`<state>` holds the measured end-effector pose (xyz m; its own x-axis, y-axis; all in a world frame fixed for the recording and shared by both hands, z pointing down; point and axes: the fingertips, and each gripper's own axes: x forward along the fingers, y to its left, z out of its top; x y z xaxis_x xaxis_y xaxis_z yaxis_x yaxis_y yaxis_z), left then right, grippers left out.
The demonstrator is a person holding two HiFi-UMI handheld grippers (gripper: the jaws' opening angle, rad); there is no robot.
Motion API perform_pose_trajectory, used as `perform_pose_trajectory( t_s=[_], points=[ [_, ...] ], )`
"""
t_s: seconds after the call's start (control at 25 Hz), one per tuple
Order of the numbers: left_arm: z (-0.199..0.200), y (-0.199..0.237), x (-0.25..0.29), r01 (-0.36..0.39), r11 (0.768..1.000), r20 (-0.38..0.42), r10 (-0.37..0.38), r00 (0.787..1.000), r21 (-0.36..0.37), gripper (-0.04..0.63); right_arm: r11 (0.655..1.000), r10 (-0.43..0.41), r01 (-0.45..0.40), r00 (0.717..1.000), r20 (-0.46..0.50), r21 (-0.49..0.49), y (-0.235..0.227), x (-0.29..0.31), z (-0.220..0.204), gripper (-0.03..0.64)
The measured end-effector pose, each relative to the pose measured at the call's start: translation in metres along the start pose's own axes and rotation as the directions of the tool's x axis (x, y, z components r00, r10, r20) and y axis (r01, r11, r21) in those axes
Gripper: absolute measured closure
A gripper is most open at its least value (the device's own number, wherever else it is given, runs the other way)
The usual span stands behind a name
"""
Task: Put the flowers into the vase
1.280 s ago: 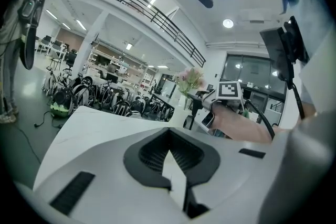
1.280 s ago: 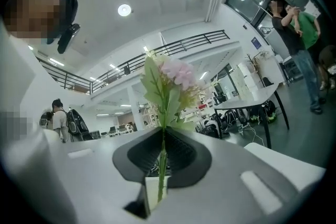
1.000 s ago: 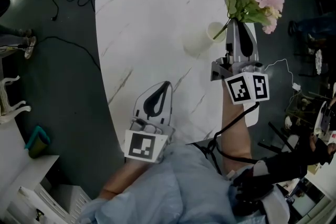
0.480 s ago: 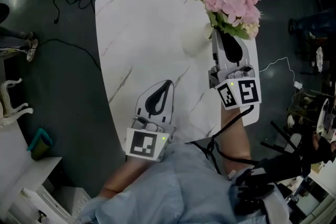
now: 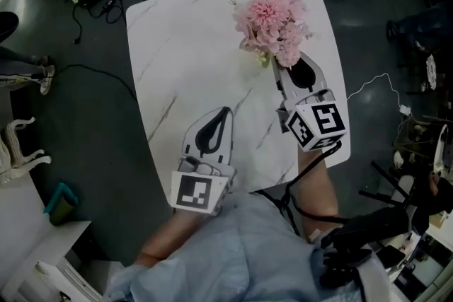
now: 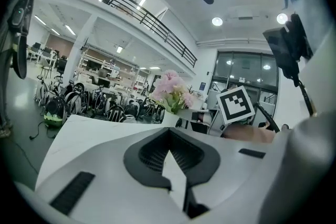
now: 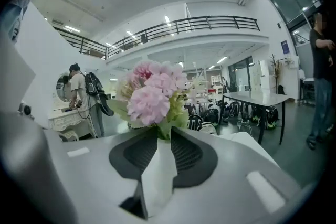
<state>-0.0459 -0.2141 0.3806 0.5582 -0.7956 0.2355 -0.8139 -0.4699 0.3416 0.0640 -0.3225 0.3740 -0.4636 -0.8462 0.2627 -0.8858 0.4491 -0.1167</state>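
the right claw (image 5: 277, 69), reaching almost level across the table (image 5: 184, 39), has just been opening and stands slightly apart around the stems of the pink flowers (image 5: 272, 18) in the vase (image 6: 169, 119), while the left claw (image 5: 226, 112) hangs back closed and empty.

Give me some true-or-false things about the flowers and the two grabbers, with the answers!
The flowers are pink. True.
The table is black. False: it is white with thin dark veins.
The left gripper holds a flower. False: its jaws are together, with nothing between them.
The flowers lie flat on the table. False: they stand upright in the white vase.
The right gripper is nearer the flowers than the left gripper. True; its jaws have just been opening and stand apart.
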Motion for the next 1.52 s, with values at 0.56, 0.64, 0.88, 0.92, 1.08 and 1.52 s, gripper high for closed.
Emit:
perform_pose_trajectory(
  t_s=[0.56,0.64,0.88,0.92,1.08,1.52],
  points=[
    [0.004,-0.046,-0.017,0.019,0.997,0.011,-0.020,1.000,0.070,0.592,0.997,-0.058,0.058,0.998,-0.001,0.045,0.003,-0.057,-0.011,0.531],
    [0.002,-0.054,-0.021,0.019,0.996,0.010,-0.020,1.000,0.090,0.591,0.996,-0.057,0.057,0.998,-0.005,0.065,0.007,-0.071,-0.017,0.531],
    [0.007,-0.076,-0.032,-0.026,0.988,0.036,0.021,0.999,0.149,0.591,0.991,-0.026,0.025,1.000,0.003,0.134,0.025,-0.114,-0.025,0.534],
    [0.009,-0.078,-0.034,-0.045,0.987,0.051,0.038,0.998,0.156,0.591,0.989,-0.023,0.022,1.000,0.004,0.144,0.028,-0.121,-0.025,0.555],
    [0.020,-0.088,-0.049,-0.111,0.974,0.106,0.092,0.990,0.196,0.592,0.988,-0.017,0.013,1.000,0.024,0.152,0.043,-0.149,-0.022,0.614],
    [0.038,-0.121,-0.071,-0.140,0.958,0.166,0.100,0.981,0.249,0.591,0.990,0.035,-0.047,0.996,0.087,0.131,0.067,-0.190,-0.005,0.617]
  ],
)
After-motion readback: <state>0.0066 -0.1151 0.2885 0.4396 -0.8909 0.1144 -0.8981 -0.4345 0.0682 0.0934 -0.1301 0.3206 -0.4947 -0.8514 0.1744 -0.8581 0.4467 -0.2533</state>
